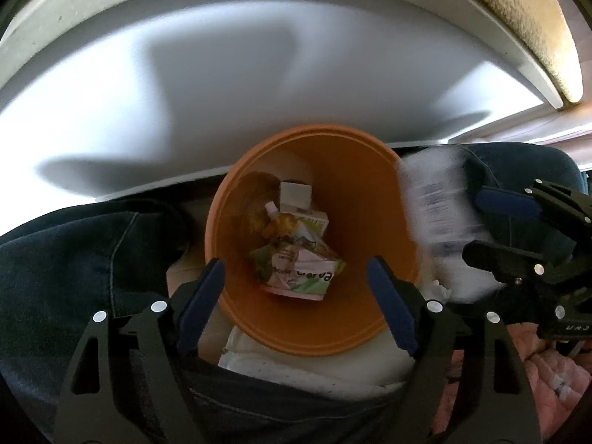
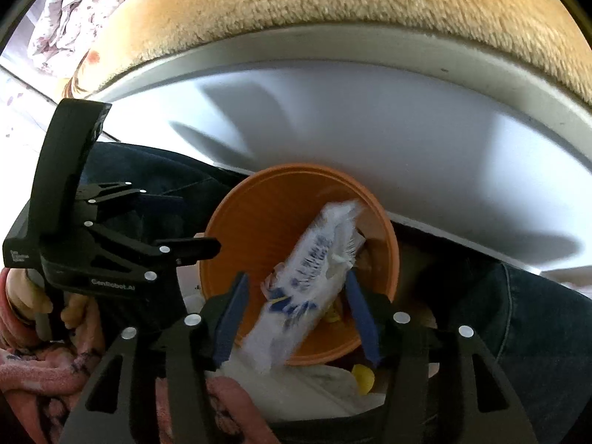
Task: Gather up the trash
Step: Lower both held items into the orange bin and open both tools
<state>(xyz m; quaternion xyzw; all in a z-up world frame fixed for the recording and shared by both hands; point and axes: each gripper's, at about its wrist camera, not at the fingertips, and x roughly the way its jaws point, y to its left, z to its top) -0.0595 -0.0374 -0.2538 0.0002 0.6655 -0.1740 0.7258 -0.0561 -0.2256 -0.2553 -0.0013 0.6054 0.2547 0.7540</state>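
Ahead of my fingers a white tabletop (image 1: 229, 85) curves across, lit brightly and crossed by soft grey shadows. Past its far edge lies a tan shaggy carpet (image 2: 333, 3). Far off to my left a crumpled floral blanket (image 2: 66, 18) sits by pale floor (image 2: 22, 111) in strong daylight.

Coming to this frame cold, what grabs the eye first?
The orange bin, centred below both grippers, between the person's jean-clad knees, with crumpled pouches and a carton at its bottom. Next, a blurred white wrapper with blue print tipped over the bin's rim, lying loose between the open right gripper blue pads.
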